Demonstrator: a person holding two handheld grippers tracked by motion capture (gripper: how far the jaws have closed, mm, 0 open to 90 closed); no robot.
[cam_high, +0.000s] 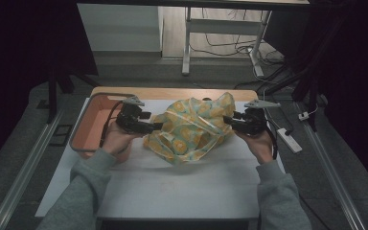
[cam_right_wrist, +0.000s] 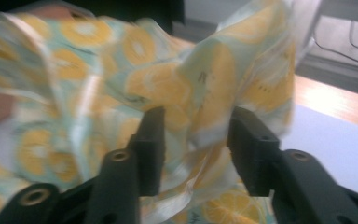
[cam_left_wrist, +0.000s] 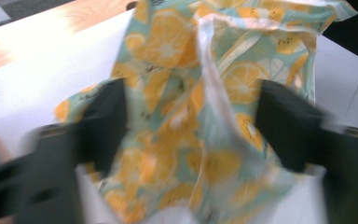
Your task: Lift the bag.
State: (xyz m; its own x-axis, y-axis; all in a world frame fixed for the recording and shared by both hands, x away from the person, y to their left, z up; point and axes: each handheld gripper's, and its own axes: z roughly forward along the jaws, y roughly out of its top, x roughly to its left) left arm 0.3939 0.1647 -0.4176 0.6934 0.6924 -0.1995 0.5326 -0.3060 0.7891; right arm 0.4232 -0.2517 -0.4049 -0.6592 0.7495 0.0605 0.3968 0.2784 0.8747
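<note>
**Q:** Where is the cloth (cam_high: 191, 129) right now?

**A:** Heaped between my two tongs on the white tabletop (cam_high: 172, 187), crumpled, its lemon print bunched in folds. My left tongs (cam_high: 154, 125) sit at its one edge, my right tongs (cam_high: 228, 120) at the opposite one. An orange tray (cam_high: 88, 127) lies just outside my left tongs.

**Q:** Are the tongs clenched on it?

**A:** No. Both pairs are released: the jaws stand apart with cloth (cam_left_wrist: 186, 140) lying loosely between them, pads not pressing.

**Q:** How will it handle?

**A:** Light, soft and floppy, I judge; thin, so it may slip. I'd pinch a hem or corner at each side, not the bulky middle.
</note>
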